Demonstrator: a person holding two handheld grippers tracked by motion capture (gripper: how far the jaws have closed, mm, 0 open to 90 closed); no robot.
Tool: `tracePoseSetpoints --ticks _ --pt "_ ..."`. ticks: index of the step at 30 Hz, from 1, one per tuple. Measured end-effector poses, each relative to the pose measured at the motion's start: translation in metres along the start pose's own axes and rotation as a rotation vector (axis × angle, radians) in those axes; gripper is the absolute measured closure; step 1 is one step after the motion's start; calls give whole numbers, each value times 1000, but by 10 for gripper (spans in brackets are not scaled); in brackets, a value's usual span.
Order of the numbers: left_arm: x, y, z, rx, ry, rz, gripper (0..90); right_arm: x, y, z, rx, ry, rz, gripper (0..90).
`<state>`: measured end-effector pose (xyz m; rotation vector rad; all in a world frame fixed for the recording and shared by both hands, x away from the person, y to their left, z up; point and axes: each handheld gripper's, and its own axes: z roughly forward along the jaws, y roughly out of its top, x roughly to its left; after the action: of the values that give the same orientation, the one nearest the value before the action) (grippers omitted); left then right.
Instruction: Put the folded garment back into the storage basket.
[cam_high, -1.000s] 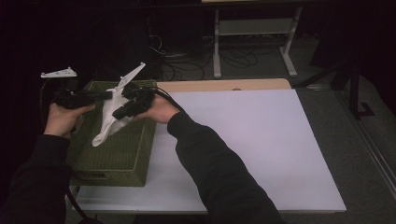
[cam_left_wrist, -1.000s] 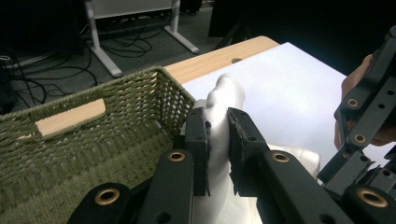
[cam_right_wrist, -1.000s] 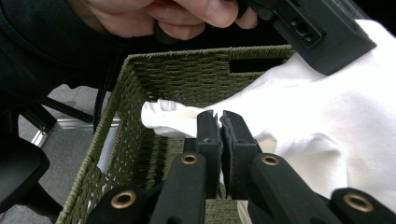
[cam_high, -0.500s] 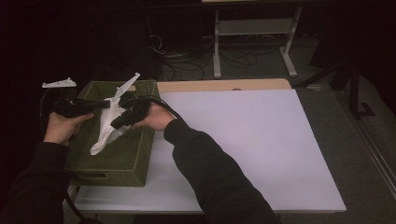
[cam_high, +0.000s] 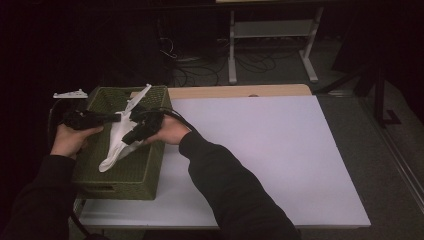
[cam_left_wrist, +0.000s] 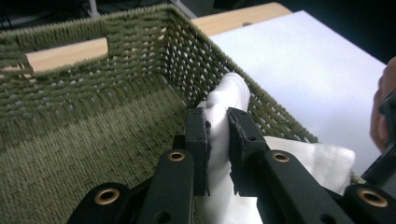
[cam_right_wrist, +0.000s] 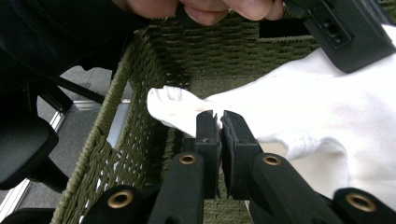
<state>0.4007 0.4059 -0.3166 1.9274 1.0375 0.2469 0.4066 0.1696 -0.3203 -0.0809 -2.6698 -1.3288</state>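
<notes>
One white cloth is held over one green basket, at the left end of the table. The cloth is pulled out long and thin. In the high view its long line runs from about 1 o'clock, at the far tip, down to about 7 o'clock, at the near tip. The near tip hangs low inside the basket, and the far tip sticks up past the basket's far rim.

Two grippers are seen. The left gripper is clenched on a fold of the cloth; white cloth is squeezed between its jaws, with the basket wall just behind. The right gripper is also clenched on the cloth, on a thin edge of it, and almost no gap is left between the jaws. In the high view the left gripper is at 9 o'clock of the cloth and the right gripper at 3 o'clock. Two hands are counted, one on each gripper.
</notes>
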Motion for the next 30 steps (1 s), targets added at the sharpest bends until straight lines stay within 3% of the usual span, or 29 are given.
tracePoseSetpoints --ticks 5,12,21,30 --pt "5 -5 9 37 -8 -13 788 -1 -3 -5 -23 -10 18 730" --pt "8 -6 14 44 1 -29 787 -2 -7 -17 -51 -31 46 610" --pt "11 -7 15 56 35 -35 786 -2 -17 -43 -93 -105 63 455" --pt "16 -9 17 70 84 -38 781 -5 -33 -69 -112 -163 93 380"
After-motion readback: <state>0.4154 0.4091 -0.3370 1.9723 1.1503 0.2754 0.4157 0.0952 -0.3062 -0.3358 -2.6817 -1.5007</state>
